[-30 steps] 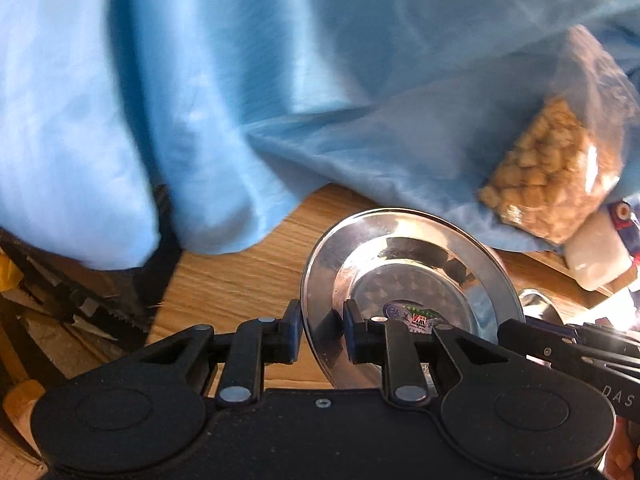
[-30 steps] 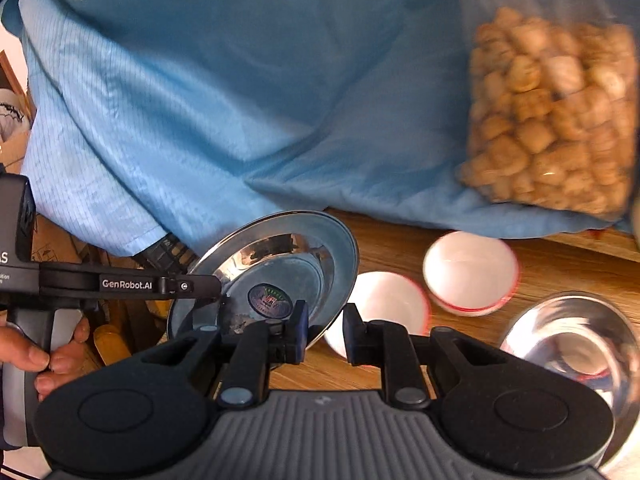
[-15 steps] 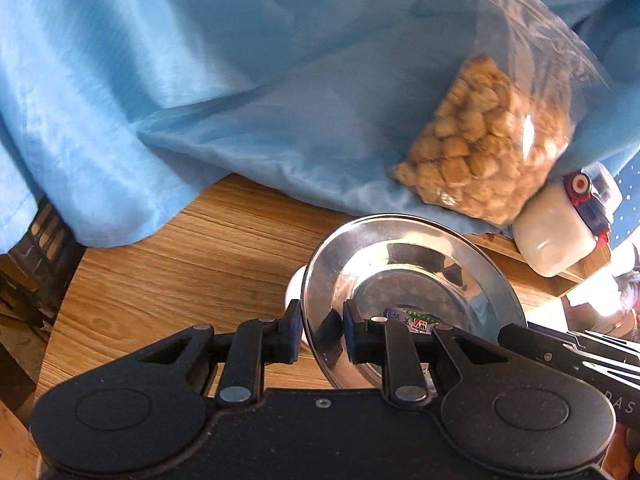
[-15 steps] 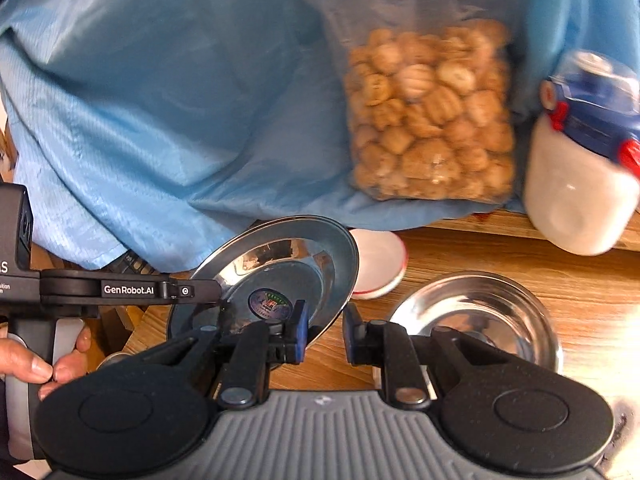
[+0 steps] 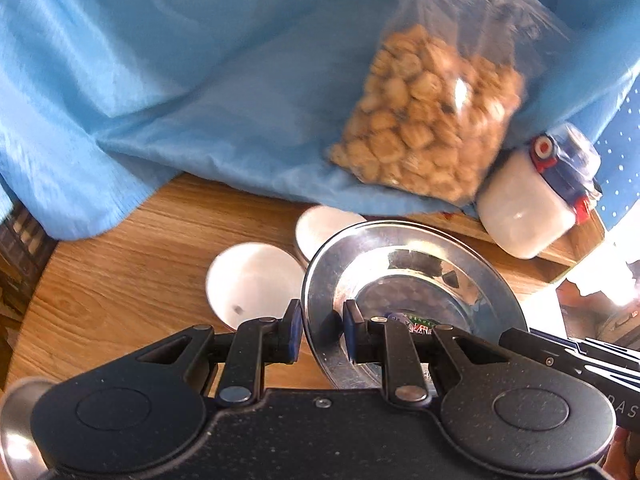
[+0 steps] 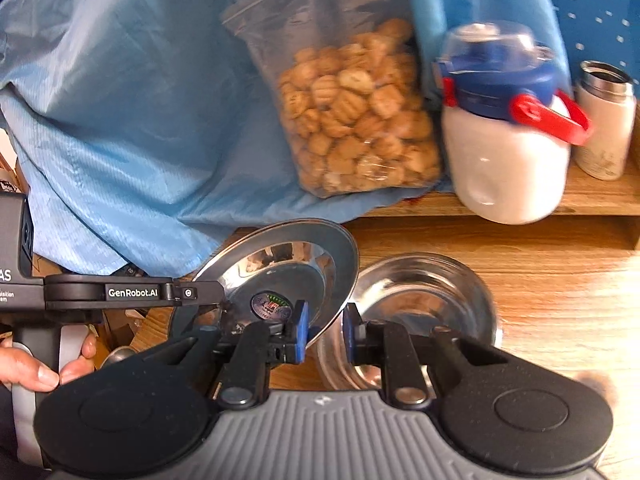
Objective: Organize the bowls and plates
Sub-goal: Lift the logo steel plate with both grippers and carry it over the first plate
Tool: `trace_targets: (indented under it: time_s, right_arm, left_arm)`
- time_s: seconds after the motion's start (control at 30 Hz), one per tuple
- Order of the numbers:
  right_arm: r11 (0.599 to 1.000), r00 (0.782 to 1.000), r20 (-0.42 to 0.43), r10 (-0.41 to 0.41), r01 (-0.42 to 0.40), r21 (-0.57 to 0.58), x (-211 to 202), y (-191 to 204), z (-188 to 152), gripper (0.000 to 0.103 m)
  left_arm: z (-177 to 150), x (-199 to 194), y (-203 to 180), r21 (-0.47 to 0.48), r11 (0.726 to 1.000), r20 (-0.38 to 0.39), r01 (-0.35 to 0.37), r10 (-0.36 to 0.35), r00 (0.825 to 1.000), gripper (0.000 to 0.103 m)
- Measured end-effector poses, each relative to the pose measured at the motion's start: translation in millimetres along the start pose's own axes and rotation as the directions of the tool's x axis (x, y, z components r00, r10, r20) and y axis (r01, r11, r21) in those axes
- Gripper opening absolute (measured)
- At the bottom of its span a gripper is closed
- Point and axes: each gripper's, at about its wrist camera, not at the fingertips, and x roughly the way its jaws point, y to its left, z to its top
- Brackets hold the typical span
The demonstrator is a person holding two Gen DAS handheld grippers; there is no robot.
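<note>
A steel plate (image 5: 416,276) is held tilted above the wooden desk (image 5: 132,272), its rim clamped on one side by the jaws of the left gripper (image 5: 320,330) and on the opposite side by the jaws of the right gripper (image 6: 325,330). Two white bowls (image 5: 254,280) are seen on the desk just beyond the plate in the left wrist view, and a steel bowl (image 6: 424,296) is seen beside it in the right wrist view. Behind, a bag of biscuits (image 6: 352,120) is propped against blue cloth (image 5: 160,80), with a white jar (image 6: 506,140) and a white flask (image 6: 604,128) on a low wooden shelf (image 6: 600,196).
</note>
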Motion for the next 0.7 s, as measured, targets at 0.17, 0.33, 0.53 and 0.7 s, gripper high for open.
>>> trace_targets:
  time_s: [0.17, 0.33, 0.53, 0.7]
  right_arm:
    - [0.999, 1.0, 0.0, 0.005, -0.005, 0.047, -16, -30, -14, 0.022]
    - [0.997, 1.0, -0.006, 0.004, -0.003, 0.073, -28, -55, -28, 0.022]
    - [0.996, 1.0, -0.021, 0.008, -0.006, 0.084, -32, -73, -36, 0.022]
    - [0.996, 0.999, -0.037, 0.012, -0.009, 0.088, -27, -75, -41, 0.022]
  left_arm:
    - [-14, 4, -28, 0.044, 0.999, -0.021, 0.009, -0.008, 1.0, 0.022]
    - [-26, 9, -54, 0.08, 0.997, -0.04, 0.008, -0.005, 0.999, 0.023]
    - [-38, 13, -71, 0.114, 0.993, -0.043, 0.009, -0.004, 0.999, 0.023]
    - [-43, 19, -71, 0.112, 0.994, -0.056, -0.005, 0.011, 0.998, 0.023]
